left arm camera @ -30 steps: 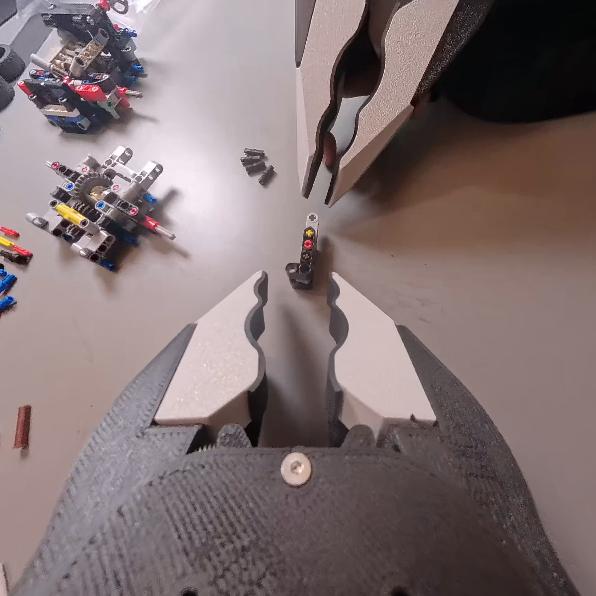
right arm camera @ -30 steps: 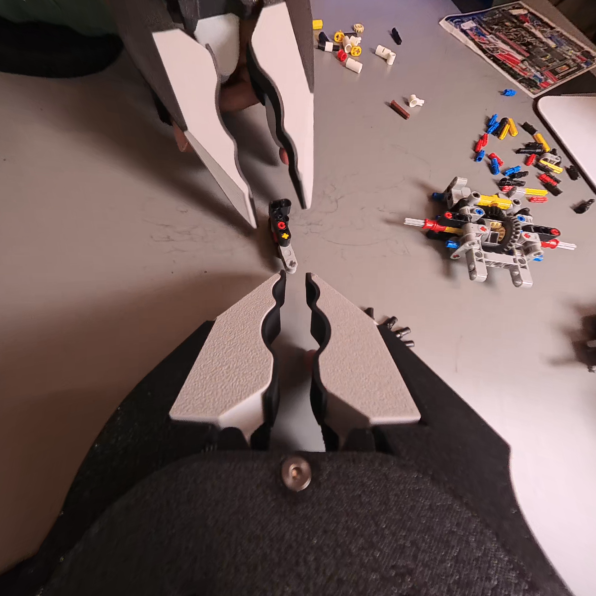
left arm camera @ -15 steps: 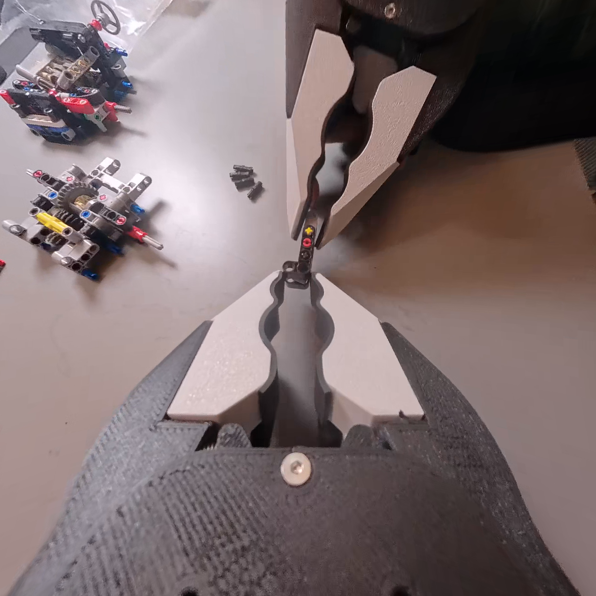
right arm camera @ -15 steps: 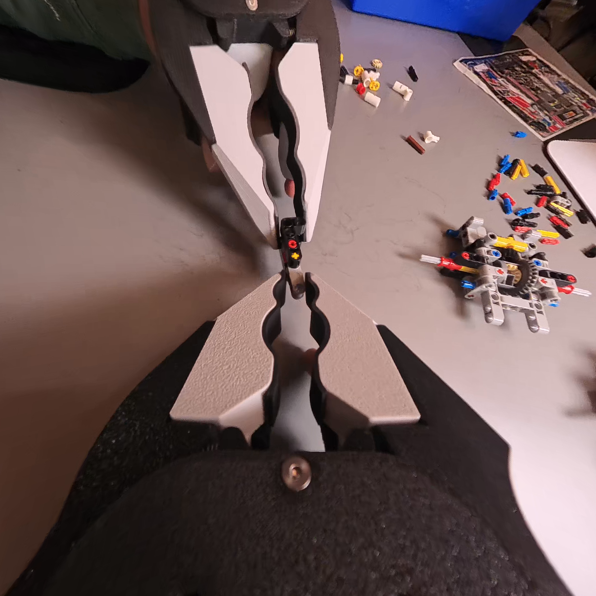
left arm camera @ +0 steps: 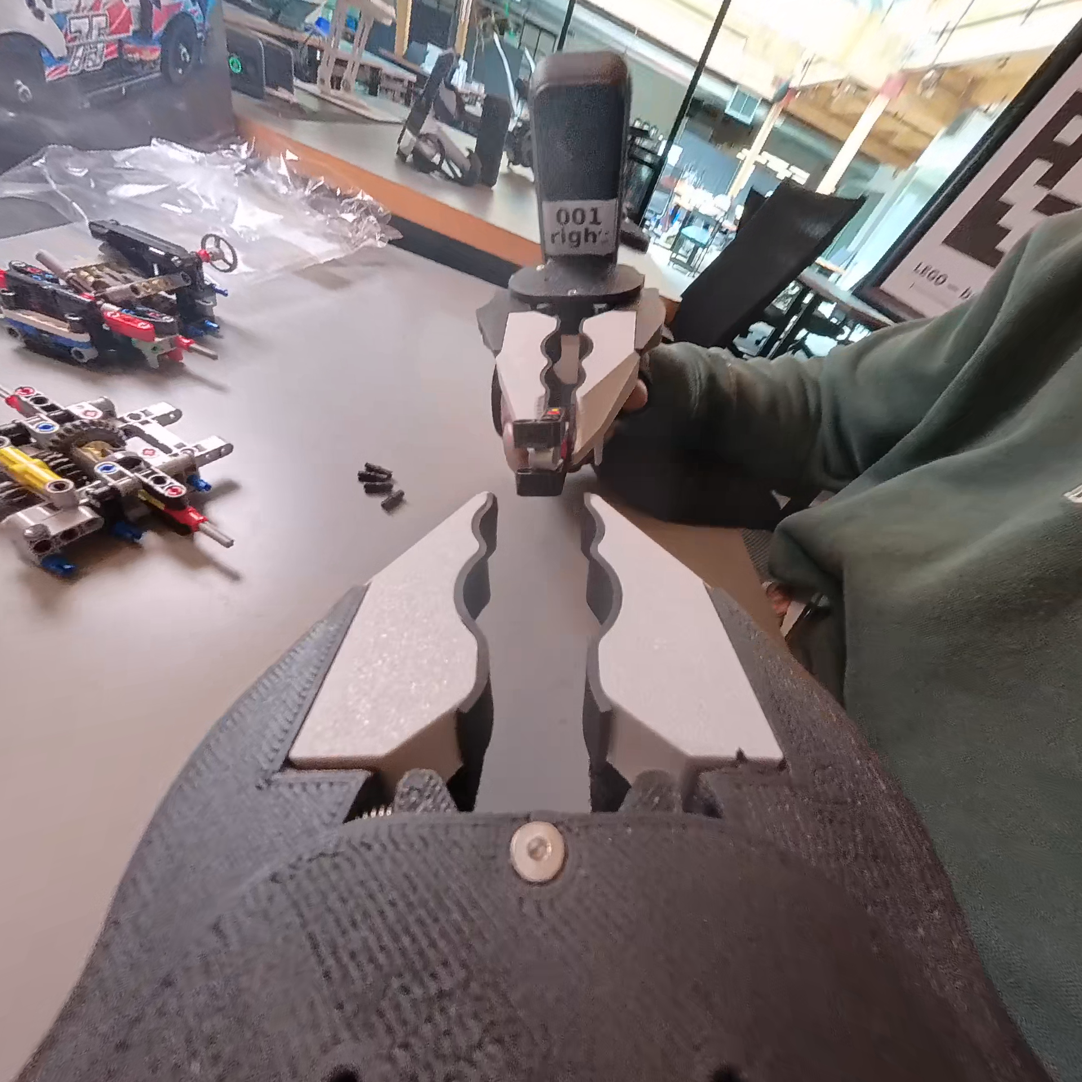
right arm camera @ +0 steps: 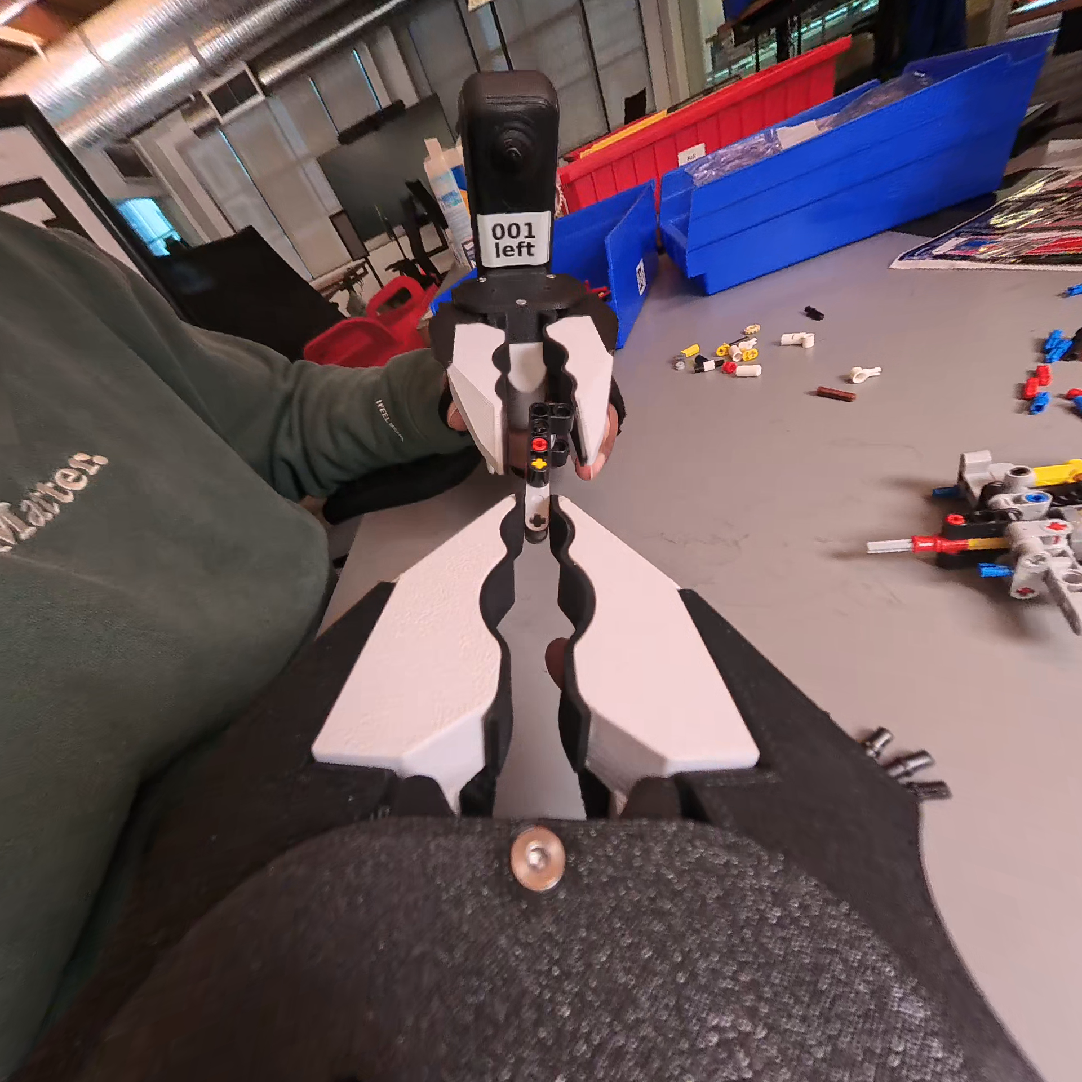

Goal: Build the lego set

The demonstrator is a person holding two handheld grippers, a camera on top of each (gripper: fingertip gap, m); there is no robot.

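While the right gripper (right arm camera: pixel 536 515) pinches the light grey end of a small brick assembly (right arm camera: pixel 541 451) between its nearly closed tips, the left gripper (left arm camera: pixel 536 503) stands open with bare tips just short of that assembly's black end (left arm camera: pixel 538 456). Assembly is lifted above the grey table (left arm camera: pixel 293 410): slim black beam, one red and one yellow pin, pale grey cross-hole tab. Fingers (right arm camera: pixel 433 632) are matte white, grainy, with wavy black inner pads. Four black pins (left arm camera: pixel 379 481) lie on the table left of the assembly; a geared grey sub-build (left arm camera: pixel 99 468) further left.
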